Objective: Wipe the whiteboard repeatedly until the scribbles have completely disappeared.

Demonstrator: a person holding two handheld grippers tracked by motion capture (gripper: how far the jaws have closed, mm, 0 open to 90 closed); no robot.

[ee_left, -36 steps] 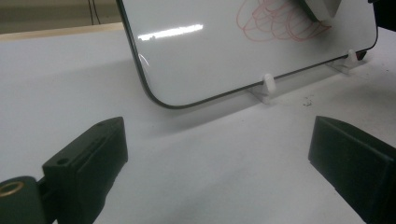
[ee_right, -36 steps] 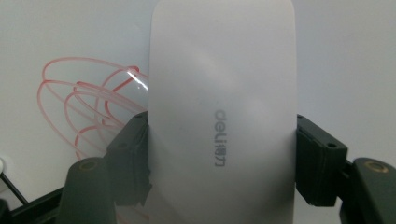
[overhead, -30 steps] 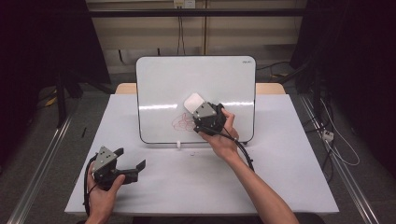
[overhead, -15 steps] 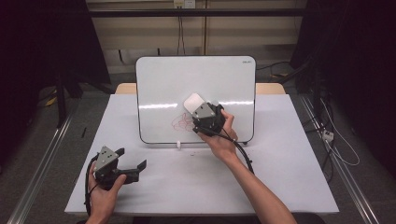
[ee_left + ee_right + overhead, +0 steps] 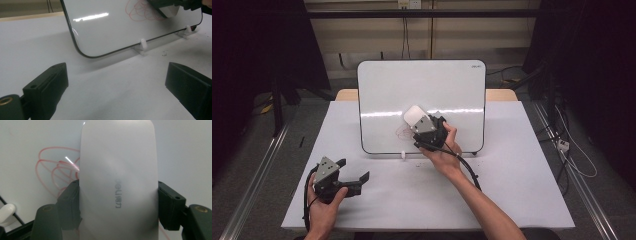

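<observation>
Now, my right tool: pinching the white eraser against the whiteboard, over red scribbles.
My left tool: spread wide above the bench.

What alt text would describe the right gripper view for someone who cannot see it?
Two black jaws of the right gripper clamp a white rounded plastic whiteboard eraser against a white glossy whiteboard, beside looping red marker scribbles.

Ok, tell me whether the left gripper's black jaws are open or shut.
Open. The left gripper rests low over the white table, its jaws spread wide with nothing between them; the left gripper view shows bare tabletop in the gap.
</observation>
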